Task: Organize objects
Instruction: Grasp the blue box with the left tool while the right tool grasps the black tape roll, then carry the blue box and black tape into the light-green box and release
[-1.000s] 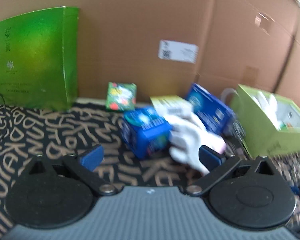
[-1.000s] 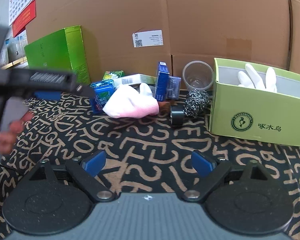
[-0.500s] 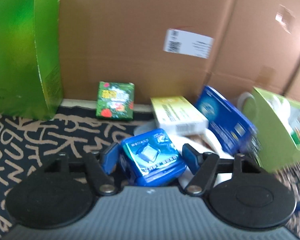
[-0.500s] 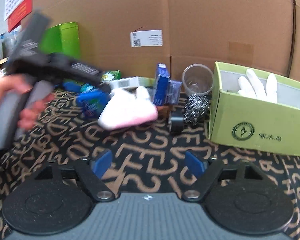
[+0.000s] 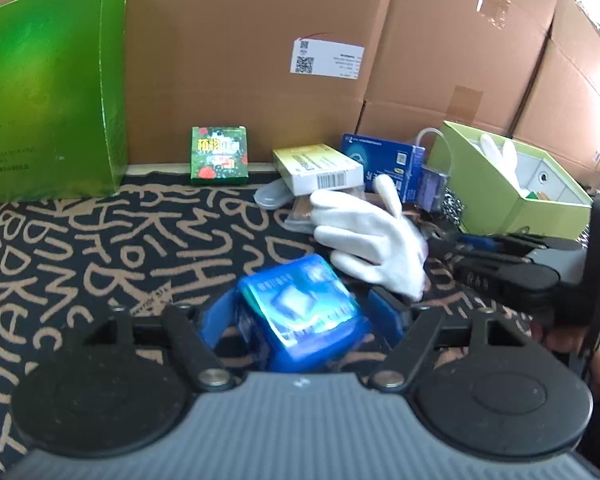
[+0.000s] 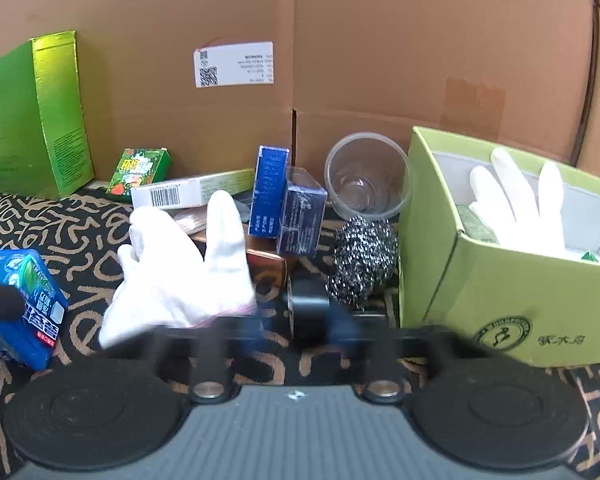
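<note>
A blue box [image 5: 296, 304] sits twisted between the pads of my left gripper [image 5: 300, 314]. It touches both pads while the jaws open slightly, and it shows tilted at the left edge of the right wrist view [image 6: 24, 304]. A white glove [image 6: 176, 268] lies on the patterned mat. Just right of its cuff my right gripper [image 6: 302, 324] is blurred and its jaws are closing. A small black roll [image 6: 306, 304] stands between them with the pads at its sides. The left wrist view shows that gripper [image 5: 444, 240] beside the glove [image 5: 372, 240].
An open light-green box [image 6: 480, 280] at the right holds another white glove [image 6: 516, 208]. Steel wool [image 6: 360, 260], a clear cup [image 6: 366, 176], blue cartons [image 6: 270, 192], a barcode box [image 6: 180, 194] and a small green box [image 6: 138, 168] crowd the cardboard wall [image 6: 340, 60]. A tall green box [image 6: 28, 120] stands left.
My left gripper closed around the blue box and drew it back from the pile, and the box twisted. My right gripper moved in toward the glove and black roll, jaws closing from wide.
</note>
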Motion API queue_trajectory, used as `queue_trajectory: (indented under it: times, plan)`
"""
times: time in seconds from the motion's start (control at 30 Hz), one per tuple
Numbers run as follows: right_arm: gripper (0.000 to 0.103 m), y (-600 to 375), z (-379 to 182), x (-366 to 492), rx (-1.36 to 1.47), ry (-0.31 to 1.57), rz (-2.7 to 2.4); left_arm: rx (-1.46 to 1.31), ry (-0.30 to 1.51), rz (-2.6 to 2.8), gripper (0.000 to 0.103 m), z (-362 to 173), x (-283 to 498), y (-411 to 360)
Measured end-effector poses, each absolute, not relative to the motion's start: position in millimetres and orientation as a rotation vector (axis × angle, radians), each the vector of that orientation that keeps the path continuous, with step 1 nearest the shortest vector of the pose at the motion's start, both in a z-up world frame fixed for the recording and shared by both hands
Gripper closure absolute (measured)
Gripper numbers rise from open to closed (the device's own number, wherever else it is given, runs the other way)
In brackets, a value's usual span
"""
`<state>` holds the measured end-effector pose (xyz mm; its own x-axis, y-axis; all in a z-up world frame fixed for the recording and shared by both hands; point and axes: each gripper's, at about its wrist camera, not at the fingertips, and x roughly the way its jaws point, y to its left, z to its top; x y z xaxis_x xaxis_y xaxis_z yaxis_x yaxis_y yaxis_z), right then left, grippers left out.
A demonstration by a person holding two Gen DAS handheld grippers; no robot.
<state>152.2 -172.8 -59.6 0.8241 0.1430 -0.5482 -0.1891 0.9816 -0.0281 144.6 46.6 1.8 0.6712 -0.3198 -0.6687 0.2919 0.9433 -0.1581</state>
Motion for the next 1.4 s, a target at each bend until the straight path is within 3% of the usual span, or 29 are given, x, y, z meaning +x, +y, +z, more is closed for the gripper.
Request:
queue_trajectory:
  times: [0.1,0.17,0.4,0.43,0.47,0.5,0.6,0.7,0.8,1.1,1.2,1.4]
  plan:
    - [0.081,-178.5,-57.3,135.9,-0.068,0.589,0.210,-0.032,0.761,-0.353,0.026,1.0,140.0,46.1]
    - [0.081,-183.7,-54.7,117.3,-0.047,0.603,0.251,-0.027,0.774,-0.368,0.036,-1.3,136.4,45.3]
    - [0.081,-184.5,-54.6,51.9,-0.089,0.672,0.414,-0.035,0.788,-0.382,0.040,0.5,115.6,45.0]
    - [0.081,-180.9,-55.3,48.2,-0.109,0.668,0.408,-0.042,0.780,-0.361,0.035,0.9,113.8,43.3]
    - [0.081,-178.2,-55.7,45.6,-0.123,0.661,0.402,-0.043,0.769,-0.329,0.022,1.4,112.2,41.0]
    - [0.078,-176.9,-55.9,44.3,-0.126,0.659,0.402,-0.039,0.752,-0.298,0.018,1.8,110.5,38.2]
    - [0.076,-178.0,-56.5,46.0,-0.105,0.661,0.408,-0.025,0.731,-0.269,0.018,1.8,111.6,31.3]
    - [0.071,-178.0,-58.9,46.6,-0.106,0.662,0.398,-0.030,0.736,-0.277,0.024,2.0,115.9,28.1]
    - [0.070,-178.6,-59.7,47.4,-0.092,0.661,0.385,-0.017,0.757,-0.272,0.036,0.4,120.8,24.8]
    - [0.070,-176.1,-61.3,54.4,-0.080,0.654,0.369,-0.046,0.787,-0.277,0.041,-6.7,124.8,31.6]
    - [0.081,-178.3,-61.3,55.2,-0.059,0.653,0.370,-0.034,0.789,-0.285,0.042,-4.6,123.0,31.1]
    - [0.081,-186.3,-55.1,50.2,-0.028,0.636,0.398,-0.022,0.783,-0.314,0.045,7.1,115.1,25.7]
